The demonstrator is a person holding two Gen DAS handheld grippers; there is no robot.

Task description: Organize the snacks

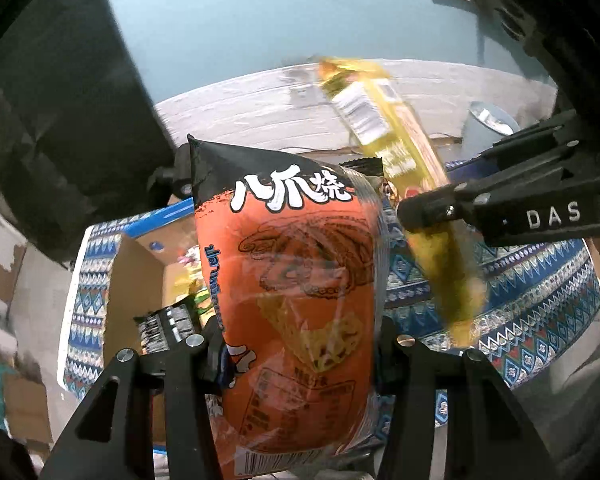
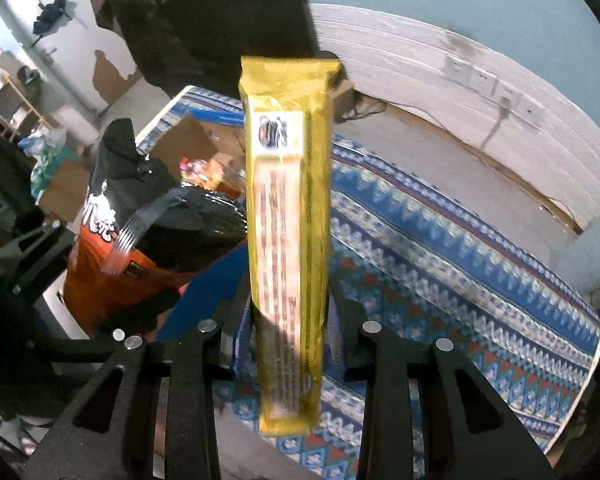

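My left gripper (image 1: 300,344) is shut on an orange and black snack bag (image 1: 296,280), held upright above the table. The bag also shows in the right wrist view (image 2: 140,240), at the left. My right gripper (image 2: 290,312) is shut on a long yellow snack pack (image 2: 288,220), held upright. That pack shows blurred in the left wrist view (image 1: 404,168), gripped by the right gripper (image 1: 432,208) coming in from the right. An open cardboard box (image 1: 136,280) with several snacks inside sits on the patterned cloth, left of and behind the orange bag.
A blue patterned tablecloth (image 2: 460,264) covers the table. A grey bin (image 2: 592,252) stands on the floor at the right. White wall panels with sockets (image 2: 480,80) run behind. A large dark shape (image 1: 60,120) fills the upper left.
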